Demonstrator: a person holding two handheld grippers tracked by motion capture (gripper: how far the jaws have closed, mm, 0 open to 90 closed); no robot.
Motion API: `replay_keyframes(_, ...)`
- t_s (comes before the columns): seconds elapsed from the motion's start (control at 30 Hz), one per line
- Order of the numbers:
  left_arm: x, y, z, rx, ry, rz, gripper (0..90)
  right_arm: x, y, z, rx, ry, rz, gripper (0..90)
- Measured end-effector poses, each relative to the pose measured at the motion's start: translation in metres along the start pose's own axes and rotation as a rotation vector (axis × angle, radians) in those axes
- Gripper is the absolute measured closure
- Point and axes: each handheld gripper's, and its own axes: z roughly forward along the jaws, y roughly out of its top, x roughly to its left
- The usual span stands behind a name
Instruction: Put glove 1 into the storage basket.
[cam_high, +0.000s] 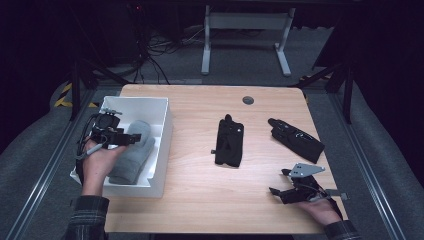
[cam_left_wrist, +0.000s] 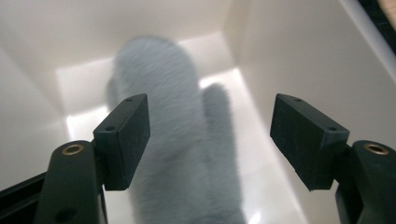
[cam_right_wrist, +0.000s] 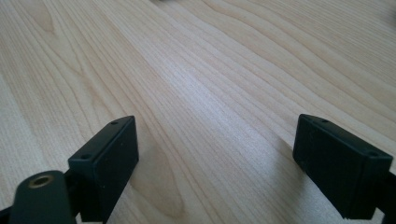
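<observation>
A grey fuzzy mitten (cam_high: 134, 152) (cam_left_wrist: 180, 140) lies flat in the white bin (cam_high: 165, 131) at the table's left. My left gripper (cam_high: 129, 140) (cam_left_wrist: 210, 128) hangs just above it, open, its pads (cam_left_wrist: 128, 135) on either side of the mitten without touching it. A black glove (cam_high: 229, 141) lies at mid-table, and a second black glove (cam_high: 296, 139) lies to its right. My right gripper (cam_high: 277, 182) (cam_right_wrist: 217, 156) rests low near the front right edge, open over bare wood with nothing between its jaws.
The bin's white walls (cam_left_wrist: 299, 51) rise close around the left gripper. A round grey grommet (cam_high: 248, 100) sits near the wooden table's (cam_high: 200, 190) far edge. A white desk frame (cam_high: 245, 30) and cables stand on the floor beyond.
</observation>
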Motion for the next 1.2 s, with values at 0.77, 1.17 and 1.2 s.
replay_keyframes(0.77,-0.115,0.02,0.01,-0.064,-0.191,0.226,20.6,0.0,0.0,0.0,0.0,0.0,0.0,14.5)
replay_keyframes(1.17,-0.169,0.006,0.027,-0.07,-0.21,0.322,16.2,0.0,0.0,0.0,-0.001,0.002,-0.001,14.4)
replay_keyframes(1.2,-0.173,0.004,0.029,-0.064,-0.212,0.333,16.1,0.0,0.0,0.0,0.0,0.001,-0.001,14.4)
